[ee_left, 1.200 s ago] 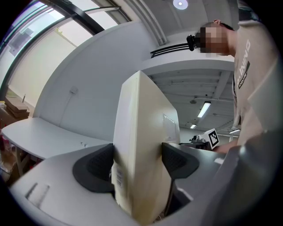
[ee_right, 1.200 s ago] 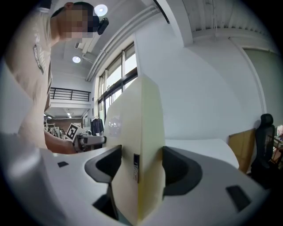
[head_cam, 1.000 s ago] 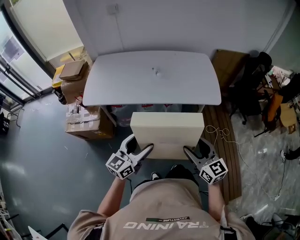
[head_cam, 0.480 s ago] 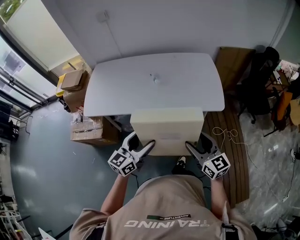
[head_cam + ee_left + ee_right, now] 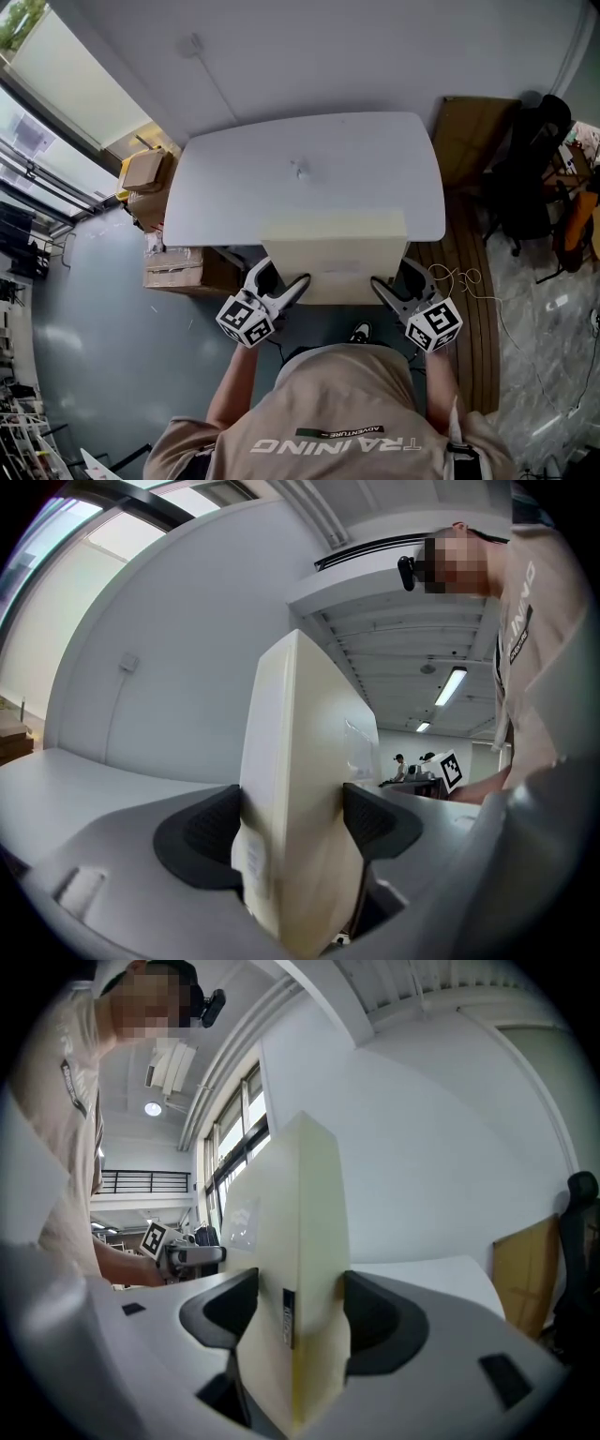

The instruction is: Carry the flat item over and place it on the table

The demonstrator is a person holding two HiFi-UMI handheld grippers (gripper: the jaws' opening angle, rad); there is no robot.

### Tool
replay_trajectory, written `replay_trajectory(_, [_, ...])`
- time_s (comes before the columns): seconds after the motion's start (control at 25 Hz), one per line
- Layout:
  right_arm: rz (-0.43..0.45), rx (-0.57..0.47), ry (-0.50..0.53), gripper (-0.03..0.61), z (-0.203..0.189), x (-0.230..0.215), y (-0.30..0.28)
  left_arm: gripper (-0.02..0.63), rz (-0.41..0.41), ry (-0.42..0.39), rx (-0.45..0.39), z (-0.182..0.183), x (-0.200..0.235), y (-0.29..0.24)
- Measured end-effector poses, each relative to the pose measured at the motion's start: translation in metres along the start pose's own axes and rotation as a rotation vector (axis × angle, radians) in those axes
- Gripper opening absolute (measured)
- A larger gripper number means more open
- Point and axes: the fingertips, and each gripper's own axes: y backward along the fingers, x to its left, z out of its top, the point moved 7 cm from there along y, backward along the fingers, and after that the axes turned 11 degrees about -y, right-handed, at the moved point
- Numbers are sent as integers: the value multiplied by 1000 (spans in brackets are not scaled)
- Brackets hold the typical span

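Both the left gripper (image 5: 291, 289) and right gripper (image 5: 382, 291) have jaws clamped on the near corners of a thick cream board (image 5: 333, 258), its far edge over the white tabletop (image 5: 356, 169); it seems stiff, light, best held at both sides.

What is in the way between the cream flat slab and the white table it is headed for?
Nothing visible. The cream flat slab, clamped at its near edge by the left gripper and right gripper, overlaps the white table at its front edge. Only a small pale speck sits farther back.
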Motion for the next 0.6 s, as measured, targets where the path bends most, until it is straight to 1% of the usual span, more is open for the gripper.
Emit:
replay_trajectory(0.2, [39, 32, -10, 276, 3, -17, -11, 325, 33, 35, 34, -8, 3, -7])
replay_trajectory(0.28, [44, 35, -12, 276, 5, -25, -18, 325, 38, 36, 40, -8, 9, -13])
replay_trajectory(0.4, [41, 49, -22, 276, 1, -34, -27, 325, 44, 40, 54, -14, 16, -20])
replay_trajectory(0.6, [12, 70, -42, 276, -6, -43, -32, 325, 16, 91, 73, -30, 25, -30])
